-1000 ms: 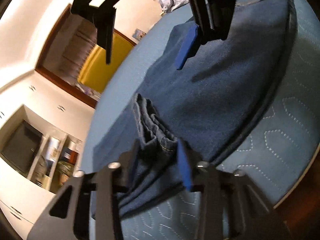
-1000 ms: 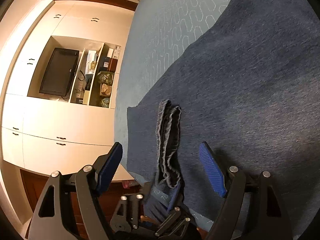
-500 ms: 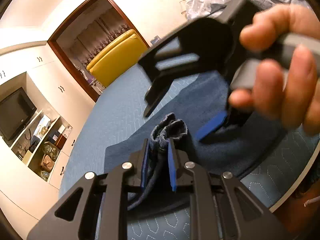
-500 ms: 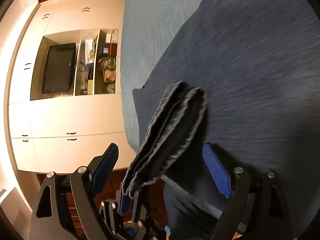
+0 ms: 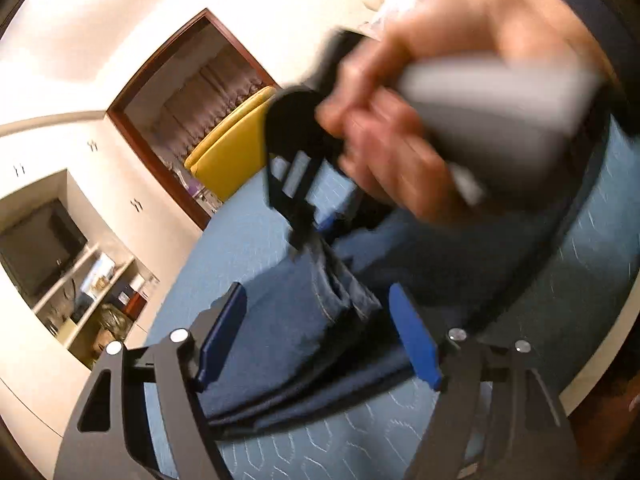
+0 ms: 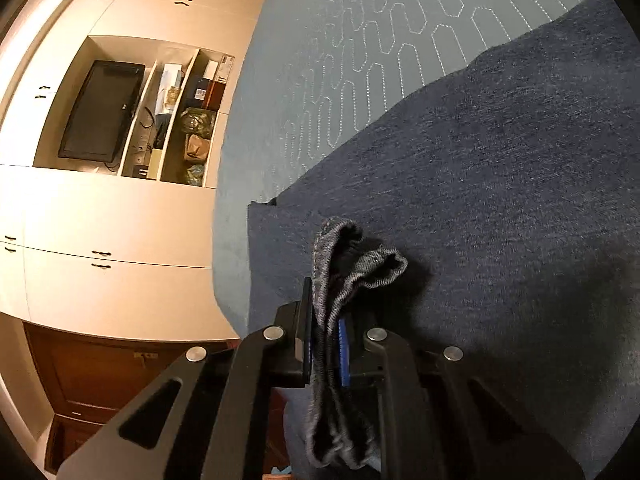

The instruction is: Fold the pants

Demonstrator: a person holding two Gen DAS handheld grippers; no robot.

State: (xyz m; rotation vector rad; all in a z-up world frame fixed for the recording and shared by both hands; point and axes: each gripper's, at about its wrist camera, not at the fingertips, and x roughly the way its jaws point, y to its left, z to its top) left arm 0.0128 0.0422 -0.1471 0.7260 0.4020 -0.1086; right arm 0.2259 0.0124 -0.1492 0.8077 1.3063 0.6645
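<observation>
Dark blue pants [image 6: 500, 152] lie spread on the bed. Their bunched hem [image 6: 352, 256] stands up between the pads of my right gripper [image 6: 326, 320], whose jaws are closing and pinch the cloth. In the left wrist view, the left gripper [image 5: 316, 296] has its jaws opening wide. The folded hem [image 5: 332, 300] runs between its blue pads without touching them. A person's hand [image 5: 400, 152] holds the right gripper [image 5: 304, 236] just beyond, its tips clamped on the far end of that same fold.
The bed's light blue quilted cover [image 6: 360, 40] ends at an edge on the left. Past it stands a white cupboard wall with a TV [image 6: 100, 112] and cluttered shelves [image 6: 192, 128]. A yellow armchair [image 5: 228, 148] sits in a doorway.
The left gripper, shut on the bunched hem before, has let it go and opened wide. The right gripper, open around the hem, has shut on it.
</observation>
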